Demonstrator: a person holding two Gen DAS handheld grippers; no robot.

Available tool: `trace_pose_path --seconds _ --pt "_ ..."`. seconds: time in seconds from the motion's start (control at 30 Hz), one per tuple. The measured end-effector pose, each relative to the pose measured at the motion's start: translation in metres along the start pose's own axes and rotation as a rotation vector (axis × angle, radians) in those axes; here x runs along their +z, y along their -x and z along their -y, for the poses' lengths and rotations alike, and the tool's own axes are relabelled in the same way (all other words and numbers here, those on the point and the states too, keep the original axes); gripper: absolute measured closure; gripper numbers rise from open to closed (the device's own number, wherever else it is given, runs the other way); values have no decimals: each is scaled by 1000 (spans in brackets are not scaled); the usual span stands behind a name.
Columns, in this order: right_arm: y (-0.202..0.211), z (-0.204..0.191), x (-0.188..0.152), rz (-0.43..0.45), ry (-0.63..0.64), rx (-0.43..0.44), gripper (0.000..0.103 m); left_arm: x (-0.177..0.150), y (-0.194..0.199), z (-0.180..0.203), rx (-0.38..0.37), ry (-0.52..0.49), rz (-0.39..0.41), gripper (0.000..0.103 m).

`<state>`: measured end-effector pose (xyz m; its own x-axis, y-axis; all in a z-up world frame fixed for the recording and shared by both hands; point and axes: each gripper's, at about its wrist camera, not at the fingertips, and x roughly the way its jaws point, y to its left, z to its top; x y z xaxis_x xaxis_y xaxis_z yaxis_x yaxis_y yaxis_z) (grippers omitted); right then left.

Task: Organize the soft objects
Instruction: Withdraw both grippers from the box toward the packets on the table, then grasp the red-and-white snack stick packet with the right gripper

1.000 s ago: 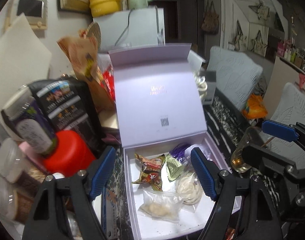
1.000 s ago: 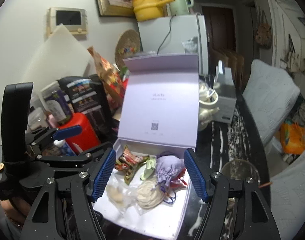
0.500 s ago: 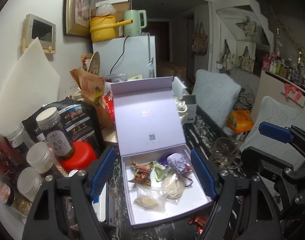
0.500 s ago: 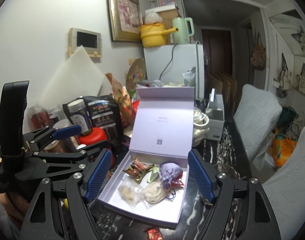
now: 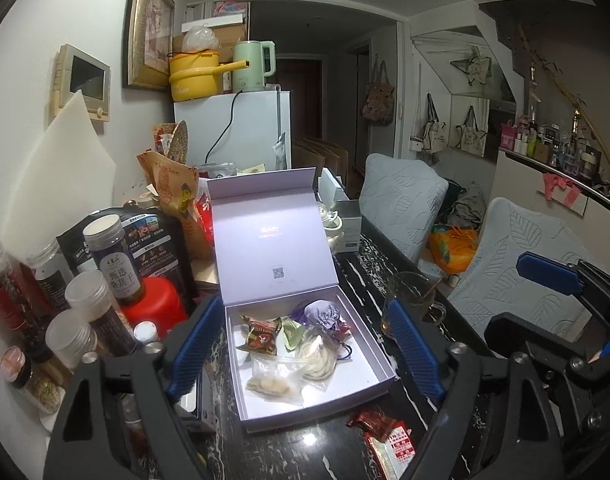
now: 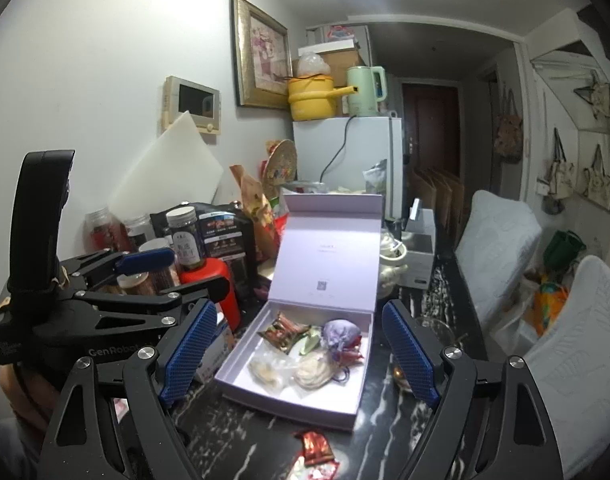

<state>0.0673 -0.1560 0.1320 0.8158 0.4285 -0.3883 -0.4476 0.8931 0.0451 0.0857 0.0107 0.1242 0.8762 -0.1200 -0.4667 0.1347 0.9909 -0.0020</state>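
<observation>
An open lilac box (image 5: 369, 360) (image 6: 241, 376) stands on the black marble table with its lid upright. Inside lie a lilac pouch (image 5: 323, 314) (image 6: 339, 334), a red snack packet (image 5: 261, 332) (image 6: 283, 330), a green packet (image 5: 293, 332) and two clear bags with pale contents (image 5: 275, 380) (image 6: 313, 368). A red packet (image 5: 385, 430) (image 6: 315, 446) lies on the table in front of the box. My left gripper (image 5: 303, 354) is open and empty, back from the box. My right gripper (image 6: 299, 354) is open and empty too.
Jars, bottles and a red canister (image 5: 157, 308) crowd the table's left side. A glass cup (image 5: 411, 304) stands right of the box. A teapot (image 6: 391, 258) and a white appliance (image 6: 419, 256) sit behind. Cushioned chairs (image 5: 401, 204) stand to the right.
Both grippers have pulled back and up from the box, so it looks smaller and the red packet in front has come into view. Both stay open and empty.
</observation>
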Motion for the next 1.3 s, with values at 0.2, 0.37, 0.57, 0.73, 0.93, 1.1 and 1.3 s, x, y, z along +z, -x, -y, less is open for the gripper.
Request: trace_pose_path --seconds 0.2,0.37,0.57,0.73,0.93,1.1,1.3 --pt "17 -2 -16 8 -10 -20 15 -14 16 7 -1 -15 19 7" --pt "30 -3 -31 7 -25 -38 15 -29 24 12 -19 -17 12 7" --pt "38 -3 -48 -10 -48 -52 15 -50 24 18 -46 -16 -27 7" --pt "41 -5 -70 -42 -61 -82 15 -73 19 26 -73 -15 -86 7" --pt "43 -3 -99 -85 -70 -109 15 -102 8 38 -96 -17 -159 7" --pt "43 8 -127 -128 -148 -109 15 -122 -6 42 -137 22 -221 7" --pt "43 24 -156 -189 -218 -137 15 -148 -22 54 -167 55 -288 7"
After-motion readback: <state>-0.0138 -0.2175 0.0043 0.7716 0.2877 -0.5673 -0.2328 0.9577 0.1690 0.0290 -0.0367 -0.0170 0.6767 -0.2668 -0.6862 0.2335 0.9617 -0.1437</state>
